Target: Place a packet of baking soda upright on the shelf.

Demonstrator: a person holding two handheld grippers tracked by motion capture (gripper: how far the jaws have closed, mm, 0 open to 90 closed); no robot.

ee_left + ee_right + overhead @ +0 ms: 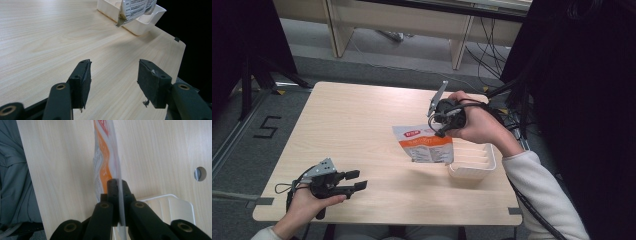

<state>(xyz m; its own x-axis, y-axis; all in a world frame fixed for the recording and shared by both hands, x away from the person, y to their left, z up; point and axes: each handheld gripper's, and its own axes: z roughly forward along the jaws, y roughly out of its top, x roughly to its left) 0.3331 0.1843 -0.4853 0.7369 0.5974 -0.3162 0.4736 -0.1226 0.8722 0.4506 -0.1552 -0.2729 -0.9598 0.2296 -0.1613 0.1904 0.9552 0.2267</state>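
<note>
Pouch [424,145] hangs long axis down from the right gripper [443,125], clamped on its top edge, right of centre, just left of the white tray [482,167]. Left gripper [354,181], lower left, jaws apart, holds nothing.

I'm looking down at a pale wood table [362,135] sitting on grey carpet [242,165]; a black "5" [266,127] is marking the floor to its left. Beyond it, beige desk legs [339,30] are standing along the far side, with cables [484,55] trailing beneath them. Black drapes [582,100] are hanging at the right and a dark stand [252,65] is filling the left corner; soft, even light is falling over everything
</note>
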